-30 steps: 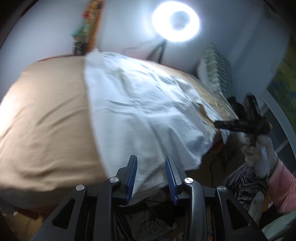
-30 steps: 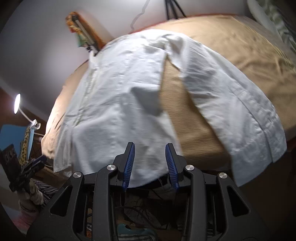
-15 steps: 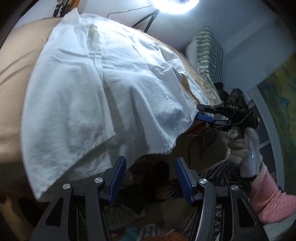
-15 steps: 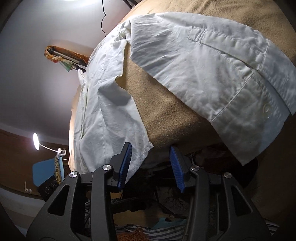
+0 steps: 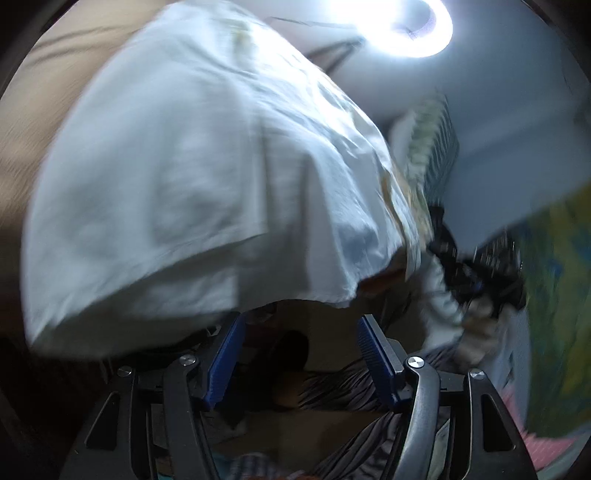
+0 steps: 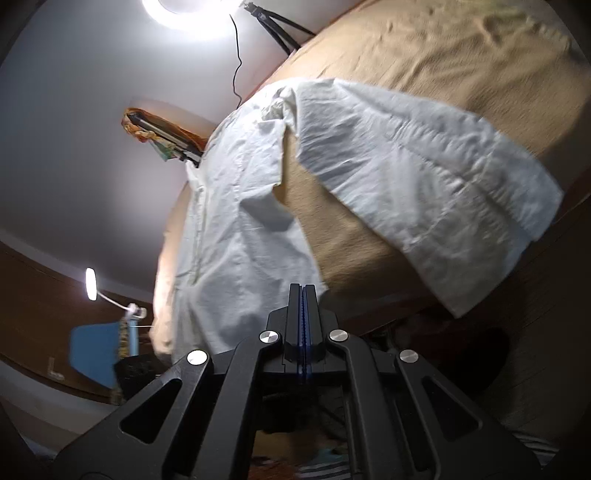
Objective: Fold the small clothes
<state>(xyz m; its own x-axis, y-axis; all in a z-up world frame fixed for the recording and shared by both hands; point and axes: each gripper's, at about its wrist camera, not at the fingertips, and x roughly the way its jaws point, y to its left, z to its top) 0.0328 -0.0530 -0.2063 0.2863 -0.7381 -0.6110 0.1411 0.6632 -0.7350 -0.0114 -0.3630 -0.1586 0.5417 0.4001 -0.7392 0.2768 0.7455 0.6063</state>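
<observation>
A white shirt (image 5: pixel 192 177) lies spread on a tan bed cover (image 6: pixel 461 48), its hem hanging over the near edge. In the right wrist view the shirt's body (image 6: pixel 236 243) runs down the left and a sleeve (image 6: pixel 424 173) spreads to the right. My left gripper (image 5: pixel 299 332) is open, just below the hem, with nothing between its blue pads. My right gripper (image 6: pixel 302 291) is shut at the lower corner of the shirt's hem; the cloth meets the fingertips, and it seems to pinch that corner. The right gripper also shows in the left wrist view (image 5: pixel 476 269), blurred, in a gloved hand.
A ring light (image 5: pixel 413 26) on a tripod stands behind the bed. A striped pillow (image 5: pixel 432 144) lies at the bed's far right. A small lamp (image 6: pixel 90 284) and a blue object (image 6: pixel 96 350) are at the left. Clutter lies on the floor under the bed edge.
My right gripper has closed at the shirt's hem corner. My left gripper has opened wider and moved under the hem. Both views have swung and are blurred.
</observation>
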